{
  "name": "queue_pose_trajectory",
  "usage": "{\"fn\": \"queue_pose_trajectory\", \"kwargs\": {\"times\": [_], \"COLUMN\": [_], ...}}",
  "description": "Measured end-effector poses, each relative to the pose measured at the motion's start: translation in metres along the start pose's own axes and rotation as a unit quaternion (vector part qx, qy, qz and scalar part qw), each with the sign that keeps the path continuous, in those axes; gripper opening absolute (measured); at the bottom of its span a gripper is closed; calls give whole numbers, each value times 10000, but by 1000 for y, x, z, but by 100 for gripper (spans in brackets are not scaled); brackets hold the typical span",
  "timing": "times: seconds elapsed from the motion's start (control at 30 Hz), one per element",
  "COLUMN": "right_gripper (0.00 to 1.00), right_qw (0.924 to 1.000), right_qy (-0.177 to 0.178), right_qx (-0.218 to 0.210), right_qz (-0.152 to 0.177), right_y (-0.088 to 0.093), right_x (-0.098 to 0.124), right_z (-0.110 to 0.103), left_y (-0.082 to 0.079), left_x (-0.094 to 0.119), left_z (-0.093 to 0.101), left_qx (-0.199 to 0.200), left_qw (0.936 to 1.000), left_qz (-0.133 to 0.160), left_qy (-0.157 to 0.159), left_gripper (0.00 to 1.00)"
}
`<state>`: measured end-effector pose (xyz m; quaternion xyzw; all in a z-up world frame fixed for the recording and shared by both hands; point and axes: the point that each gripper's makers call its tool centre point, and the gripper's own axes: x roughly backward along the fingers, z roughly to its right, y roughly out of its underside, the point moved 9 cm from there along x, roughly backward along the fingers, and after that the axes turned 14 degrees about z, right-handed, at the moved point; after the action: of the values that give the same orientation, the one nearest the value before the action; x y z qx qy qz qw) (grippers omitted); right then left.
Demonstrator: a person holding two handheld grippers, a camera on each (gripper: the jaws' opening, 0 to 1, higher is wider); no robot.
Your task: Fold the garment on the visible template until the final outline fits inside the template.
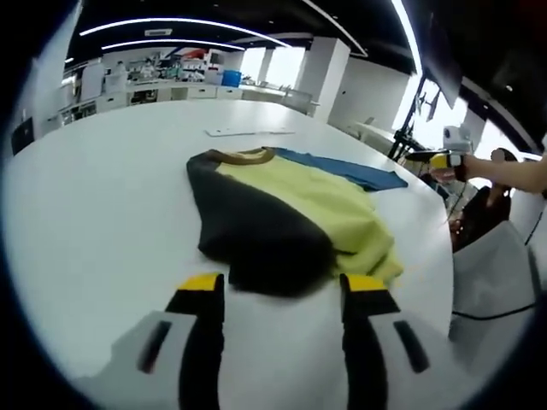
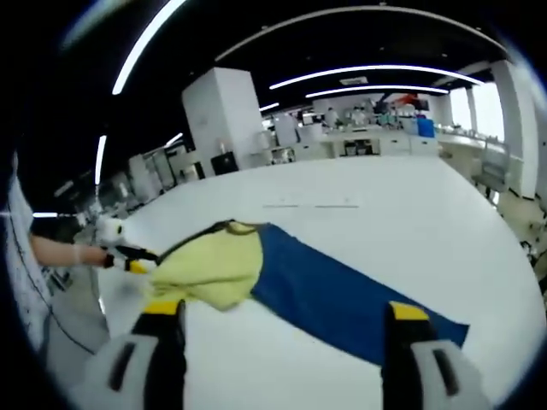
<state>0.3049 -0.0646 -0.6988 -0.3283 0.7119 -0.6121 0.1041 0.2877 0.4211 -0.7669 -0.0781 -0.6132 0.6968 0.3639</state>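
A yellow garment [image 1: 316, 201] with a dark grey sleeve [image 1: 256, 231] lies partly folded on the white table [image 1: 102, 213], over a blue template [image 1: 359, 171]. My left gripper [image 1: 282, 284] stands open just short of the sleeve's near edge, with nothing between its yellow tips. The right gripper [image 1: 440, 160], held by a person's hand, hovers past the template's far end. In the right gripper view my right gripper [image 2: 285, 310] is open above the blue template [image 2: 342, 295]. The yellow garment [image 2: 214, 265] lies further back, and the left gripper [image 2: 135, 258] is at its left edge.
A thin white sheet [image 1: 248, 131] lies on the table beyond the garment, also seen as a white sheet [image 2: 312, 206]. The table edge [image 1: 440, 256] curves along the right, with grey furniture [image 1: 487, 273] beside it. Desks and a white pillar [image 2: 222, 111] stand far back.
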Motion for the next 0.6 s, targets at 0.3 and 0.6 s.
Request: {"fn": "queue_pose_trajectory", "kwargs": {"times": [0.3,0.6], "right_gripper": [95,95], "right_qw": [10000,9998], "right_qy": [-9,82], "right_qx": [-81,-148], "right_qz": [-37,-61], "right_y": [9,14], "right_x": [8,21], "right_z": [-11,-14], "left_y": [8,8], "left_x": [-8,-13], "left_z": [-8,-19], "left_qx": [202,654], "left_qw": [9996,9965], "left_qz": [-3,73], "left_qy": [-220,-513], "left_gripper": [40,20]}}
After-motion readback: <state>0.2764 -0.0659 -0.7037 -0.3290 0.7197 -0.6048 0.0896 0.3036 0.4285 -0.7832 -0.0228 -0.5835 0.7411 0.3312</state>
